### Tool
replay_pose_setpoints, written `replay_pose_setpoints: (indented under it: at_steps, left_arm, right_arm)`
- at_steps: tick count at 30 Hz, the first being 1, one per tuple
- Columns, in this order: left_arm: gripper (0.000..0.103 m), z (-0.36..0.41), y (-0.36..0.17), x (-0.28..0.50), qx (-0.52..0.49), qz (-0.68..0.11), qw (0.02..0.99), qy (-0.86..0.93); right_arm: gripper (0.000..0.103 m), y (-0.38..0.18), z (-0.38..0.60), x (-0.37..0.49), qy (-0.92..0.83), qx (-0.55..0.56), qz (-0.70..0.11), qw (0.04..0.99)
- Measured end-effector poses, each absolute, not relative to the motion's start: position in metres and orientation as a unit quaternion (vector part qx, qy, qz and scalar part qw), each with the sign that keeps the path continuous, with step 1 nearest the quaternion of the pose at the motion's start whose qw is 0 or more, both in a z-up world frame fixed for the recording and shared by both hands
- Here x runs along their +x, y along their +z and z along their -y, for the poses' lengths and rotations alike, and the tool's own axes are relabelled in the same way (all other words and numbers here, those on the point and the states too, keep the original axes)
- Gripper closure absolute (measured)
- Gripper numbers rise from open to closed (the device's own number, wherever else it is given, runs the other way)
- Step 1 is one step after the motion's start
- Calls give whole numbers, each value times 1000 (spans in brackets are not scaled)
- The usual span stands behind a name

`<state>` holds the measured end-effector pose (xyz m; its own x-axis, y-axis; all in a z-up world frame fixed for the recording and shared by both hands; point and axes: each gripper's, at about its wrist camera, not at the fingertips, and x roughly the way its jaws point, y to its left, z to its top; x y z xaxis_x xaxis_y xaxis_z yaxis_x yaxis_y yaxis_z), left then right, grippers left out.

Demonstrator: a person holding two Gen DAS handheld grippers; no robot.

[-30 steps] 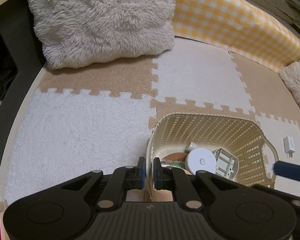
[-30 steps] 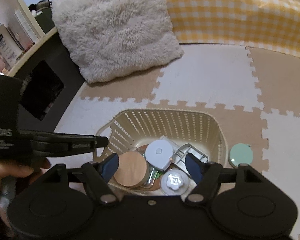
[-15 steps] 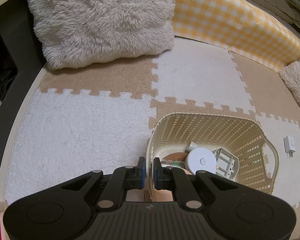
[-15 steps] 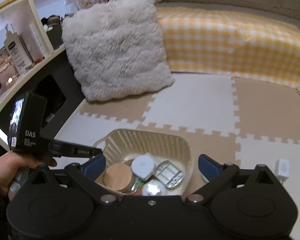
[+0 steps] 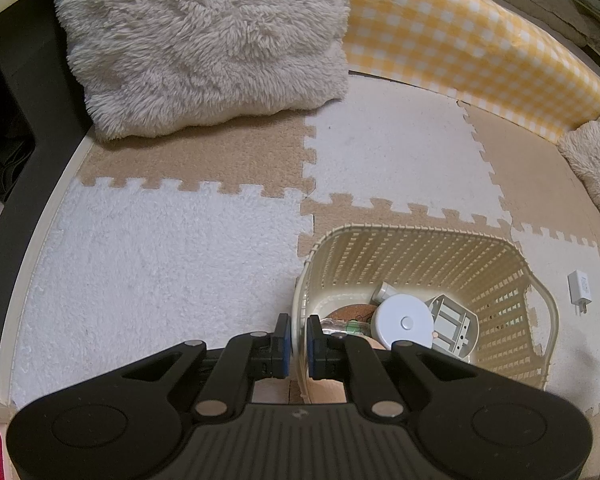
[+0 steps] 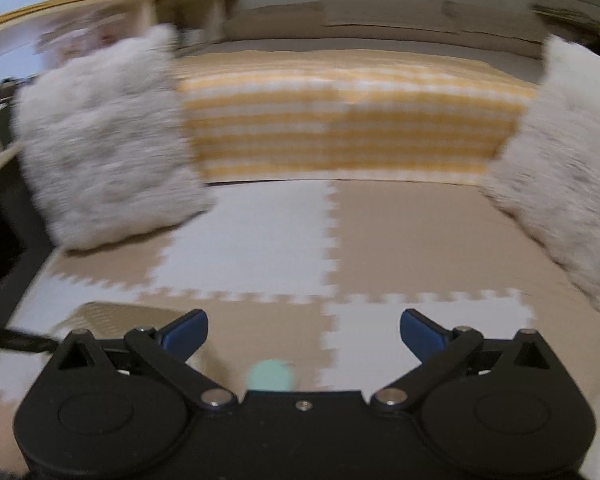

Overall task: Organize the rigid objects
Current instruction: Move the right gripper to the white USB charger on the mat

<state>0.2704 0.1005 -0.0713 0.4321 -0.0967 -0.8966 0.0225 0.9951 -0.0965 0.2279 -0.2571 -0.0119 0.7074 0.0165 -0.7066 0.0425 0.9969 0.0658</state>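
Observation:
A cream lattice basket (image 5: 420,256) stands on the foam mat. My left gripper (image 5: 298,336) is shut on its near left rim. Inside lie a white round disc (image 5: 404,322), a grey plastic frame (image 5: 454,326), a cork coaster (image 5: 352,314) and a clear item with green. My right gripper (image 6: 303,330) is open and empty, raised over the mat; its view is blurred. A mint green round lid (image 6: 270,376) lies on the mat just below it. The basket corner (image 6: 100,312) shows at lower left there.
A white plug adapter (image 5: 580,290) lies on the mat right of the basket. A fluffy pillow (image 5: 204,44) and a yellow checked cushion (image 5: 460,36) line the back. A second fluffy pillow (image 6: 560,168) sits at right. A dark shelf unit (image 5: 8,120) stands at left.
My right gripper has lifted and swung right, away from the basket, so the basket has slid to the lower left of its view. The left gripper and basket have not moved.

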Motion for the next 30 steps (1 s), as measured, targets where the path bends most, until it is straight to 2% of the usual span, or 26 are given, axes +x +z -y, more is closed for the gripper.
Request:
replay_pose_setpoints:
  at_steps: [5,11,26,27,28,30]
  left_arm:
    - [95,-101,-71,270,-35,-532,845,-35]
    - [95,-101,-71,270,-35,-532,845,-35]
    - [95,-100,-72,271,-30,-532,845,-35]
    - [95,-99,-72,271,-30,-532,845,-35]
    - [95,-99,-72,271,-29,-532,845,-35]
    - [95,-99,-72,271,-27,-532,845,-35]
  right_arm:
    - [0,-41,294,241,-59,31,-387,920]
    - [0,-75,335,260,-88,85,-420,899]
    - [0,-130,348,286,-88,72,-461,880]
    - [3,-131,347,287,-85,69,-461,881]
    - [12,-131,346,288,-81,64,-460,882]
    - [21,-133,345,289,-78,59,-464,881]
